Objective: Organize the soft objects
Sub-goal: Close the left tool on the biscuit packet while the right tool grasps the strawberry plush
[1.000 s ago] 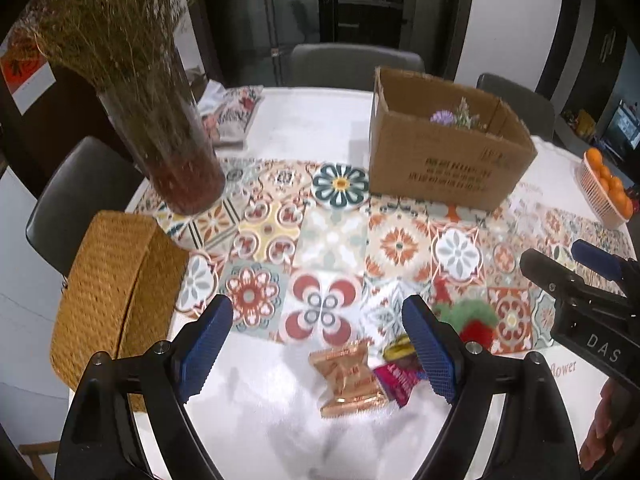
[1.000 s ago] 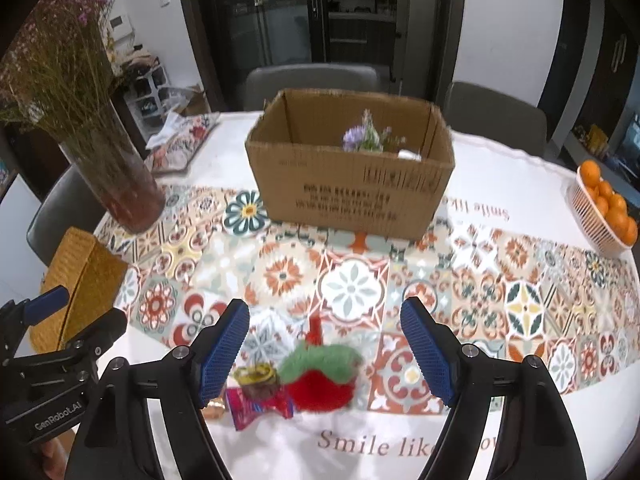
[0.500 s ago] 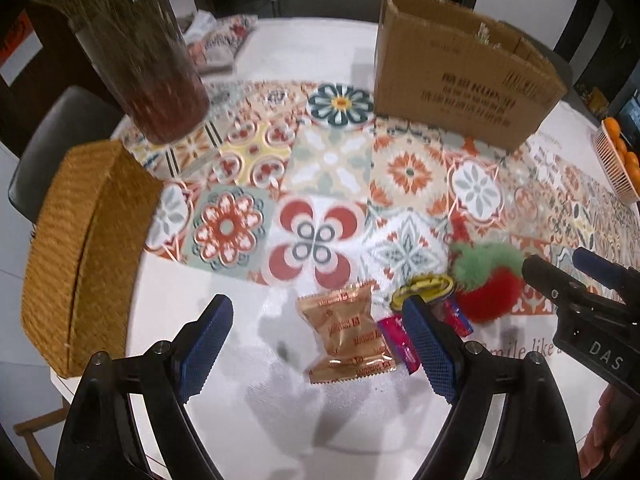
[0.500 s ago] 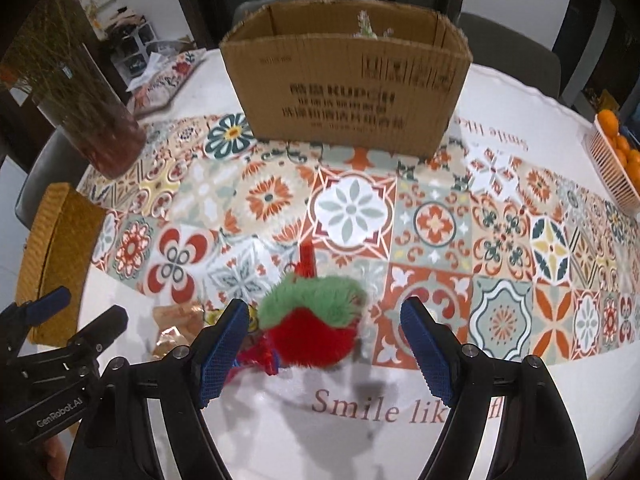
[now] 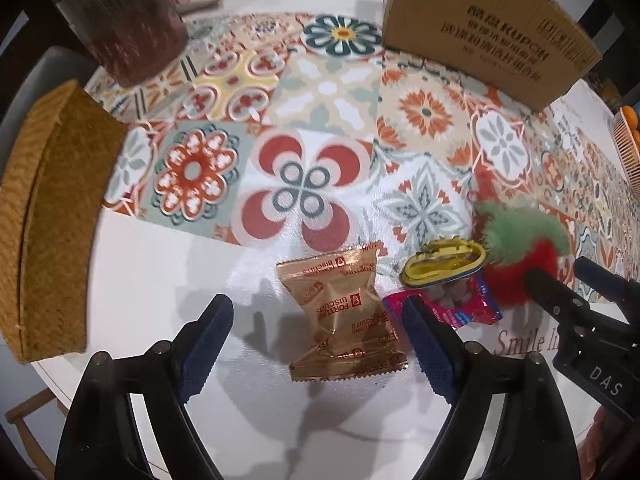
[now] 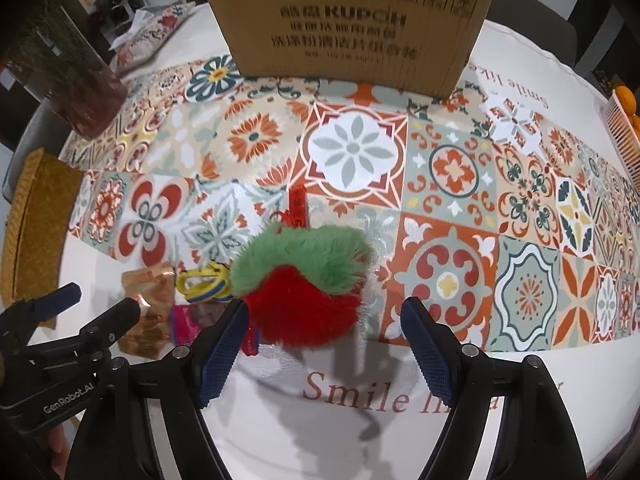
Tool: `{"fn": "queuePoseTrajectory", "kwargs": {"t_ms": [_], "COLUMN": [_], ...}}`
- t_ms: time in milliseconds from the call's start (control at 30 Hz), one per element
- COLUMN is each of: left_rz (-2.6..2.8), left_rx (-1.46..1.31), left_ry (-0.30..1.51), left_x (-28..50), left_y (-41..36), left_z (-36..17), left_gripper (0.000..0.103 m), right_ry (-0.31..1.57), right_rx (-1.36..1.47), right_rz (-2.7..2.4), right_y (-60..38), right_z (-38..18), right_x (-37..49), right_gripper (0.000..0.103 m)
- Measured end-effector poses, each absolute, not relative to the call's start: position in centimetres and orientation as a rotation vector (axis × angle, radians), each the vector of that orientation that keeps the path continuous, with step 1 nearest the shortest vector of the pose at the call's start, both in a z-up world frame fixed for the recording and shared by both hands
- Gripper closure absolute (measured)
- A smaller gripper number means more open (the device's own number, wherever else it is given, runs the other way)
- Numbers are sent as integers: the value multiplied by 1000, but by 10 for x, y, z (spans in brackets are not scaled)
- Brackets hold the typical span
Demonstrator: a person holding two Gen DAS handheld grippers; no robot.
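Fluffy red and green plush strawberry (image 6: pixel 304 284) lies on the table near its front edge, just where the patterned tile runner meets the plain white cloth (image 6: pixel 360 432). My right claw (image 6: pixel 324 340) stands wide above it, one pad on each side, not touching it. On its left side, close together, lie a small yellow and blue item (image 5: pixel 444 260), a pink foil sachet (image 5: pixel 460 308) and a copper-coloured crinkly biscuit packet (image 5: pixel 344 312). My left claw (image 5: pixel 316 344) is also wide and holds nothing; the biscuit packet is between its pads, which do not press it.

I judge the sorting is only at the beginning: all four small things are on the table and none is gripped. What is left is to close on them, lift them and put each one in its place.

For containers I see three. A brown cardboard box (image 6: pixel 348 24) stands behind the runner, toward the far edge; from this low angle I cannot see inside it. A woven straw basket (image 5: pixel 44 216) sits at the left edge, and its inside is hidden too. A pale slatted basket with oranges (image 6: pixel 624 116) is at the right edge. A dark glass vase (image 5: pixel 120 20) stands at the far left.
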State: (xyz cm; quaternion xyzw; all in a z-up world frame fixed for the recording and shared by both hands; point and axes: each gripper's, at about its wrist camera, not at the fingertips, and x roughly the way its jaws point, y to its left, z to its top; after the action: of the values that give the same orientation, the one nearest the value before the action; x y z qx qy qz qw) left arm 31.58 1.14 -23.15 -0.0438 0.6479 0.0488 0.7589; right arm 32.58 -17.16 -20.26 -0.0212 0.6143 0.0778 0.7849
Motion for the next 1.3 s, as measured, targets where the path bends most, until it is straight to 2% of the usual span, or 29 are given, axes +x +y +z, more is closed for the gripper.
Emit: {"fn": "queuePoseTrajectory", "kwargs": {"t_ms": [267,467,533,633,700,900,1300], "left_rz": [115,103,97,86,76,56,38], "left_rx": [-92,-126,-135,-142,-140,-141,-72], "left_ry": [1438,1468,1474,1477,1469,1455,1358], "left_x": [322,324,324,324,323,317,310], "left_y": [8,6,7,7,7,7,5], "left_z": [-252,-263,-264,-266,-265,-264,-236], "left_gripper": [21,33,41,48,50,54,56], "right_ry": [1372,1379,1373,1370,1367,1345,1236], "right_rx": [-31,-26,-22,-14,1,28,54], "right_rz": [178,179,191,201,209,235,227], "right_y": [-171,-169,-169,-167,-167,-165,-170], "right_z": [-228,-239,-240,-244,-246,-245,-221], "right_x": [331,335,335,335,335,332,317], "right_gripper": [24,24,25,37,49,69,77]}}
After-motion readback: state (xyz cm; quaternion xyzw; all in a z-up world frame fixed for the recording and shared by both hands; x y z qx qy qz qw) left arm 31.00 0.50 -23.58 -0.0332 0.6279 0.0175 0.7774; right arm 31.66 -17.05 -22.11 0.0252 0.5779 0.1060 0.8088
